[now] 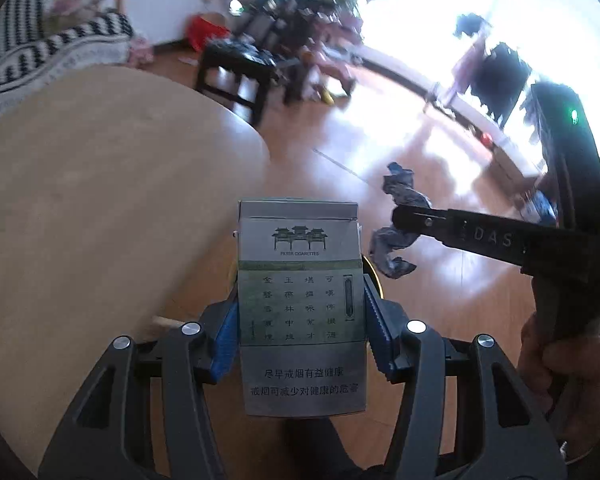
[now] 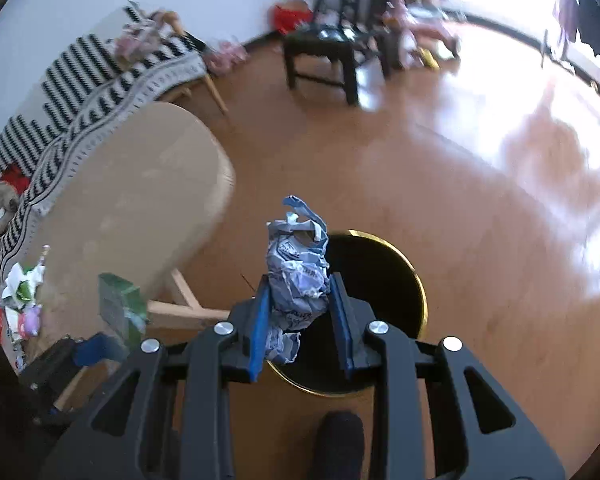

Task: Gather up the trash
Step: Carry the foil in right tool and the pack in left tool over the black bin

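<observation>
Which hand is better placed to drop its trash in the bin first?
Right. The right gripper holds the crumpled wrapper above the bin. The left gripper holds the cigarette pack off to the side.

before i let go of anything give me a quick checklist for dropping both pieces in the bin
1. Left hand-held gripper shut on the cigarette pack: ok.
2. Right hand-held gripper holding the crumpled wrapper: ok.
3. Wrapper over the black bin opening: ok, it seems to hang over the near rim.
4. Pack over the bin: cannot tell, only a sliver of gold rim shows behind it.
5. Bin has room: cannot tell, the inside is dark.
</observation>
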`<state>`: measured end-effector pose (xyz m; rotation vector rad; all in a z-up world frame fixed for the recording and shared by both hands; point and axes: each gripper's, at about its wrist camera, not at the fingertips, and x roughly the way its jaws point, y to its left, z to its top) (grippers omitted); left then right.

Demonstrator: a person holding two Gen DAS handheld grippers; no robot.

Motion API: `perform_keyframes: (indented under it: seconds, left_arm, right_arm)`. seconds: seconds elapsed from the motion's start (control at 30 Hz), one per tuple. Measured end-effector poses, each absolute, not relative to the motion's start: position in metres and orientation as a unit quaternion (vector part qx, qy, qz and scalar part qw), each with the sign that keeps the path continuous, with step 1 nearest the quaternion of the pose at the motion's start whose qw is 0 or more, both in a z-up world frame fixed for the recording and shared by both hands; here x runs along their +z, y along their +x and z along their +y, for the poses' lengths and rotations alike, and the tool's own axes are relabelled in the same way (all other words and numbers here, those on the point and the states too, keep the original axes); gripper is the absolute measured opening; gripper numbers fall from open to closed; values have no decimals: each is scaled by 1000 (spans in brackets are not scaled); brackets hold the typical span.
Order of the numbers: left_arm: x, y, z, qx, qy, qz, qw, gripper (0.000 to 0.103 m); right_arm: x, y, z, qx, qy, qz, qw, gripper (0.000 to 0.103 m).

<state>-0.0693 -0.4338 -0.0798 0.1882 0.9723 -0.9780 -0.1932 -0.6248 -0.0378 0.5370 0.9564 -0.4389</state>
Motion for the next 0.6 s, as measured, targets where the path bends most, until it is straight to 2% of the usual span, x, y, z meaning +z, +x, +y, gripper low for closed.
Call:
perform_keyframes:
  seconds: [0.23, 0.5, 0.53, 0.57, 0.6]
  left_arm:
    - [-116, -65, -478, -443, 96, 481, 751, 54]
    - [-129, -53, -490, -431, 82, 500, 747, 54]
    - [-129, -51, -490, -430, 80, 501, 747, 54]
    - [-129, -49, -491, -428, 78, 501, 748, 55]
    - [-129, -49, -492, -428, 76, 502, 748, 60]
  right_arm:
    - [-64, -205, -654, -223, 288, 466, 806, 29]
    - [-67, -197, -660, -225, 294, 464, 805, 29]
    - [-67, -197, -659, -225, 294, 464, 805, 32]
    - [-67, -196, -659, -226, 294, 465, 804, 40]
    - [-67, -196, -660, -227, 294, 464, 804, 46]
